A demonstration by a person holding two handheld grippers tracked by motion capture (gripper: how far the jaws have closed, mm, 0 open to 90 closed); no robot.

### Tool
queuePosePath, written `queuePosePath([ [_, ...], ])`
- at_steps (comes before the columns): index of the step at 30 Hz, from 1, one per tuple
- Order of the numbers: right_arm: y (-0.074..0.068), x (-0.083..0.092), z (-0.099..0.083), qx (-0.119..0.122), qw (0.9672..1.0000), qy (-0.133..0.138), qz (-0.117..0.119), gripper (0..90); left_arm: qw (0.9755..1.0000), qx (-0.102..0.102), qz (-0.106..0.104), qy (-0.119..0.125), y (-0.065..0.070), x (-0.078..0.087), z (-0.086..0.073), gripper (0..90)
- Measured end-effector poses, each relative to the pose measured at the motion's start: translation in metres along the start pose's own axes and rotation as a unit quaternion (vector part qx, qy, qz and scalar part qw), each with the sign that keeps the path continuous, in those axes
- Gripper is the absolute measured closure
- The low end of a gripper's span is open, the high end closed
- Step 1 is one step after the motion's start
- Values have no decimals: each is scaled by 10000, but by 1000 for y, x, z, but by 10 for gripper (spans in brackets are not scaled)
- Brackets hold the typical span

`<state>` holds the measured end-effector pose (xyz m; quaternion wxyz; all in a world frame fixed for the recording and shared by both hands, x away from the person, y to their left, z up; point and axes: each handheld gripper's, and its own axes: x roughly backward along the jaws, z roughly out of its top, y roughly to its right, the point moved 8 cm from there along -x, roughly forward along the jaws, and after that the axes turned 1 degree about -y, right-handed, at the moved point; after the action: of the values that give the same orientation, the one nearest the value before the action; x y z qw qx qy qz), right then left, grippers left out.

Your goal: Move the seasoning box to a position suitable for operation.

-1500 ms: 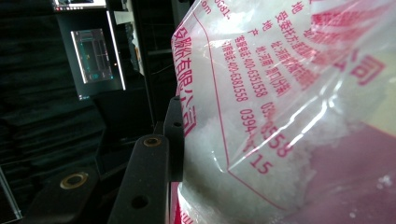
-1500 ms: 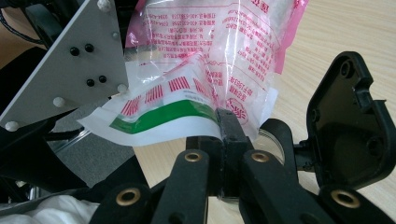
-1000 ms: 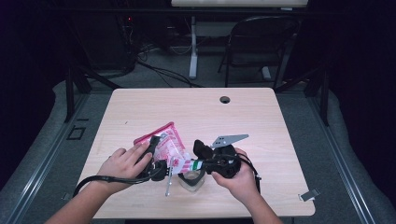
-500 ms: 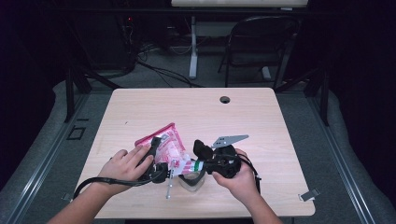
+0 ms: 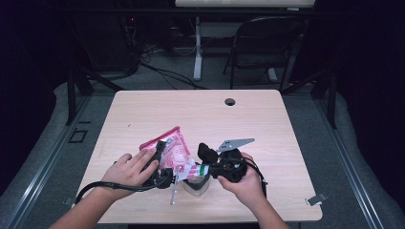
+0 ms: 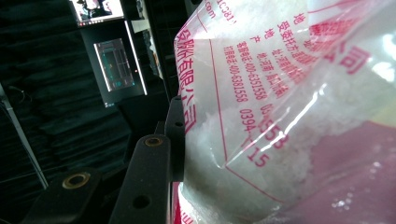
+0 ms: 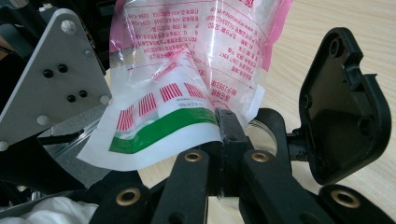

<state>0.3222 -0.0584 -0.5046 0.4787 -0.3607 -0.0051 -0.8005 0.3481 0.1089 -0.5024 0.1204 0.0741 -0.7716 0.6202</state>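
1. Plastic bag of white powder, soft and slippery, is sagging over the desk.
2. Left hand-held gripper is pinching its body.
3. Right hand-held gripper is clamping the corner; grip seams.

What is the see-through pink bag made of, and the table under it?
The clear, pink-printed bag looks like thin glossy plastic film: it creases, shines, and shows white grains inside. The pale table looks like matte wood-grain laminate, possibly real wood.
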Motion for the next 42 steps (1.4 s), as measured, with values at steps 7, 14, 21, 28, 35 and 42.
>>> queuePosePath([
  [7,1,-3,-1,-45,10000,-1,-4,900,10000,-85,37,-15,-1,0,-1,698],
  [14,2,-3,-1,-27,10000,-8,-28,900,9999,-120,95,-14,-3,1,-1,698],
  [21,2,-3,-2,-11,10000,-28,-43,900,9998,-160,107,-7,-5,2,0,699],
  [28,3,-3,-4,-23,10000,-42,-62,900,9998,-167,146,0,-6,3,0,702],
  [35,4,-2,-5,-7,10000,-53,-58,900,9997,-181,148,-3,-7,3,1,706],
  [42,4,-3,-5,-16,10000,-49,-54,900,9997,-184,159,3,-8,4,1,709],
])
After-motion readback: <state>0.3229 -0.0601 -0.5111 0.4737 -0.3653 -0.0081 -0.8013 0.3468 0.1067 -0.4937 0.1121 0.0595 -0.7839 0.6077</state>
